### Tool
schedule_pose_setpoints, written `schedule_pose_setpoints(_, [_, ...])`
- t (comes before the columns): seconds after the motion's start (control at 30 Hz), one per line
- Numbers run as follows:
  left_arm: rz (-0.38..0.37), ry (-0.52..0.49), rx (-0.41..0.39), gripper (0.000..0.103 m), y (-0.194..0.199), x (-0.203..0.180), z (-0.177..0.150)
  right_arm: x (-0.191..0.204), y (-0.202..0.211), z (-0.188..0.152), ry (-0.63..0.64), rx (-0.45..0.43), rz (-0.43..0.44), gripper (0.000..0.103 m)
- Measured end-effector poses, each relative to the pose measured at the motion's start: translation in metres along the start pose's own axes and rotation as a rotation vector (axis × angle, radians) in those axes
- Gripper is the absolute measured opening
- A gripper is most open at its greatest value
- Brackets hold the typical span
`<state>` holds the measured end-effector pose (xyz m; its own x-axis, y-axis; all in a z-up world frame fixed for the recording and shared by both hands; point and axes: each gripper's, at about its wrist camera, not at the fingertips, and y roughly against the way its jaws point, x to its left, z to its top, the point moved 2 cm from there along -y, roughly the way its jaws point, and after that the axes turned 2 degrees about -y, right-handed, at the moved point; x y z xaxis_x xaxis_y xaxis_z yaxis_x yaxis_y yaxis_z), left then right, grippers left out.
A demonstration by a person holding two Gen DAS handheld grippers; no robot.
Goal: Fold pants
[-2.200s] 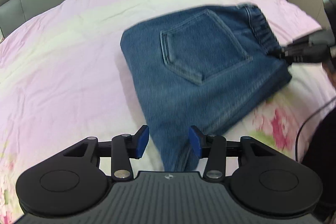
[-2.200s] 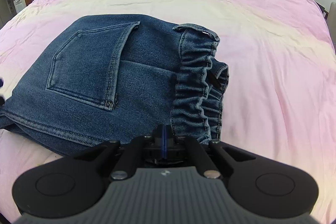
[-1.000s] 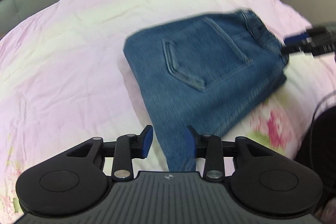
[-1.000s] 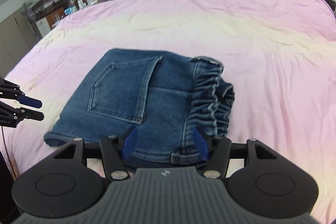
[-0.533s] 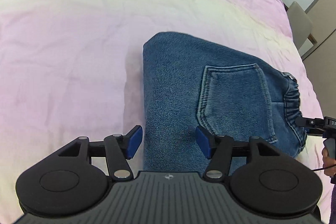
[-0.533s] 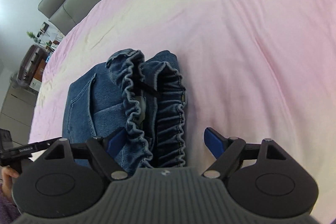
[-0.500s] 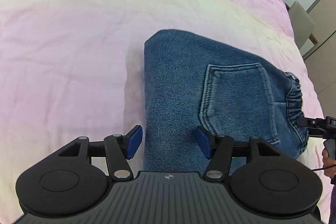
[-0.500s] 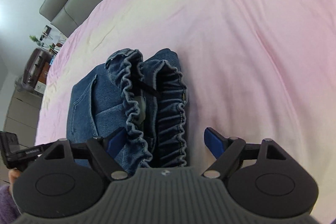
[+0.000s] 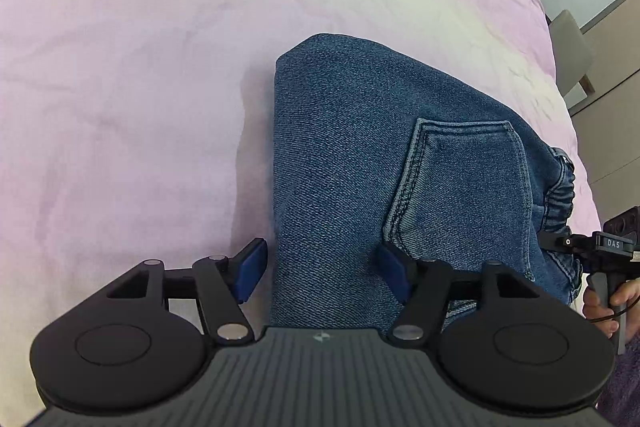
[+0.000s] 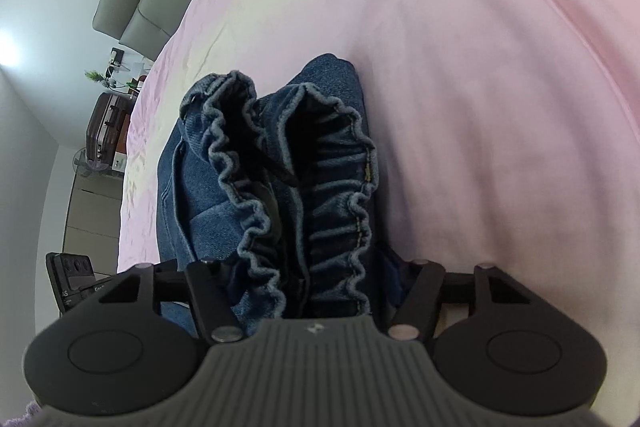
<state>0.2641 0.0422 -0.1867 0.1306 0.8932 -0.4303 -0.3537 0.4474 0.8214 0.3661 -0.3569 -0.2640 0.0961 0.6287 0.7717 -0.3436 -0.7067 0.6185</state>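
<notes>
We are seeing one pair of folded pants [image 9: 344,163] lying on the pink bed [image 9: 120,107]. Our two claws: left claw [image 9: 322,273] spreading around the folded edge (pads not pressing), right claw [image 10: 308,279] closing around the waistband [image 10: 332,195].

Left gripper [image 9: 322,273]: matte black body, ribbed grey top plate with small white logo, two round black discs, silver pivot screws, blue finger pads [image 9: 251,267]. Right gripper [image 10: 308,273]: same build. Its handle, seen from left wrist, reads "DAS"; thin black cable. Fuzzy purple sleeve [image 9: 624,383].
</notes>
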Motion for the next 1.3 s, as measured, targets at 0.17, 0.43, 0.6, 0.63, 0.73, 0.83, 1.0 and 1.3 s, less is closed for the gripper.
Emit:
schedule_pose_setpoints(0.17, [-0.011,-0.005,-0.005,0.054,0.006,-0.004,0.003,0.012,0.001,-0.004,0.015,-0.023,-0.027,0.05])
schedule_pose_setpoints(0.43, [0.03,-0.044,-0.055,0.033,0.025,-0.016,-0.001,0.054,0.015,-0.009,0.117,-0.051,-0.126,0.039])
schedule_pose_setpoints(0.6, [0.042,-0.077,-0.075,0.028,0.048,-0.025,-0.006,0.087,0.032,-0.016,0.175,-0.078,-0.152,0.036])
schedule_pose_setpoints(0.63, [0.042,-0.085,-0.081,0.027,0.055,-0.026,-0.008,0.094,0.036,-0.018,0.185,-0.081,-0.154,0.035])
schedule_pose_setpoints(0.73, [0.033,-0.093,-0.107,0.026,0.078,-0.025,-0.014,0.115,0.046,-0.027,0.213,-0.088,-0.153,0.035])
schedule_pose_setpoints(0.83, [0.04,-0.101,-0.147,0.026,0.105,-0.02,-0.019,0.14,0.052,-0.035,0.24,-0.099,-0.143,0.035])
schedule_pose_setpoints(1.0, [0.068,-0.107,-0.207,0.026,0.155,-0.002,-0.027,0.188,0.052,-0.049,0.298,-0.111,-0.109,0.035])
schedule_pose_setpoints(1.3, [0.204,-0.12,-0.286,0.026,0.239,0.06,-0.034,0.288,-0.011,-0.073,0.383,-0.085,-0.016,0.035])
